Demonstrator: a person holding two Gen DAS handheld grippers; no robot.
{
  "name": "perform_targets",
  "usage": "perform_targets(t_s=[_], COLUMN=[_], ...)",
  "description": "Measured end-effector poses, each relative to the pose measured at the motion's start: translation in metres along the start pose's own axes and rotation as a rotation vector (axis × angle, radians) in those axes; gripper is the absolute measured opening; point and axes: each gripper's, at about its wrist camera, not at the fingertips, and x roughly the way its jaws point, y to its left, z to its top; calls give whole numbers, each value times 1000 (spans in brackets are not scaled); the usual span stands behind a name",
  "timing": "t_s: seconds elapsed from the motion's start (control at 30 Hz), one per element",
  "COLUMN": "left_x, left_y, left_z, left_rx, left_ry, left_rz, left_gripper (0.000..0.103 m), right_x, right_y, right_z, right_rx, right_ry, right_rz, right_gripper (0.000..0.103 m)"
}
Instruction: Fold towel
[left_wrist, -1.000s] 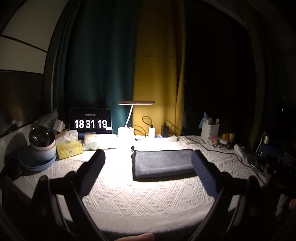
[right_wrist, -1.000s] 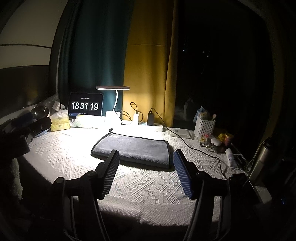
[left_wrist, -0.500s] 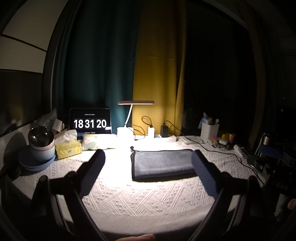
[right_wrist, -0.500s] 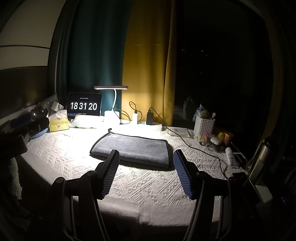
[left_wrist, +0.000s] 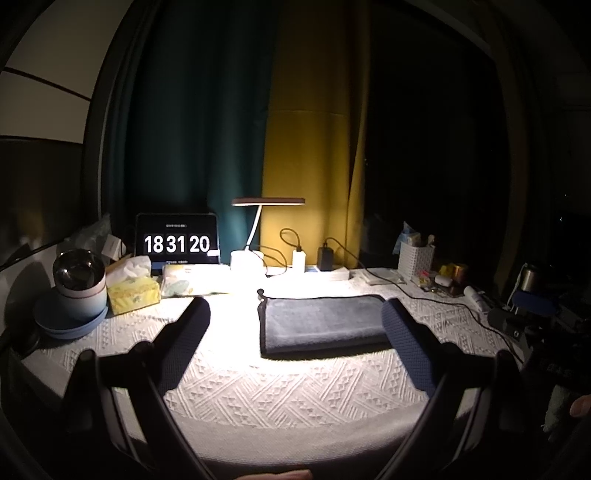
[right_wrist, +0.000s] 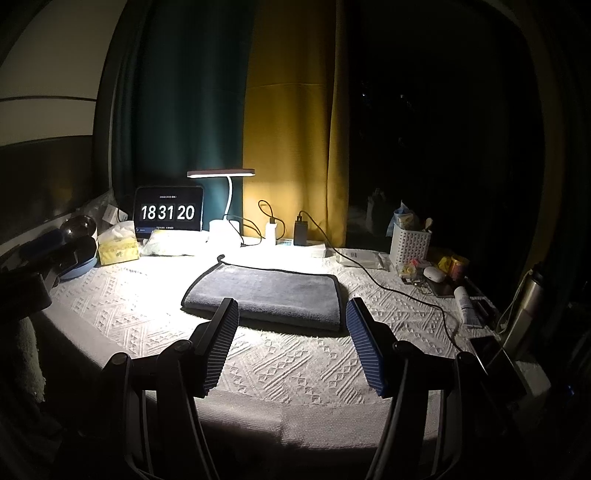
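A grey towel (left_wrist: 319, 323) with a dark hem lies folded flat on the white textured tablecloth (left_wrist: 258, 387), under the desk lamp; it also shows in the right wrist view (right_wrist: 266, 293). My left gripper (left_wrist: 295, 314) is open and empty, held back from the towel's near edge, its right finger in front of the towel's right end. My right gripper (right_wrist: 291, 310) is open and empty, its fingers apart just short of the towel's near edge. The left gripper's fingers (right_wrist: 48, 243) show at the far left of the right wrist view.
Along the back stand a tablet clock (left_wrist: 176, 243), a lit lamp (left_wrist: 255, 236), chargers with cables (left_wrist: 325, 258), a tissue box (left_wrist: 133, 291) and a cup on blue plates (left_wrist: 74, 295). A white basket (right_wrist: 410, 245), small items, a tube and a flask (right_wrist: 524, 306) crowd the right side.
Both grippers stay open and almost still; the views drift only slightly. The clock went from 18 31 19 to 18 31 20.
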Motion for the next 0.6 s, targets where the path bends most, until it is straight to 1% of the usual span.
perform_targets(t_s=[0.6], left_x=[0], left_y=[0], left_z=[0], left_rx=[2], left_ry=[5], left_rz=[-1], left_gripper=[95], right_x=[5], right_y=[1], right_z=[-3], right_rx=[2], right_ry=[9], right_rz=[-8], right_gripper=[64])
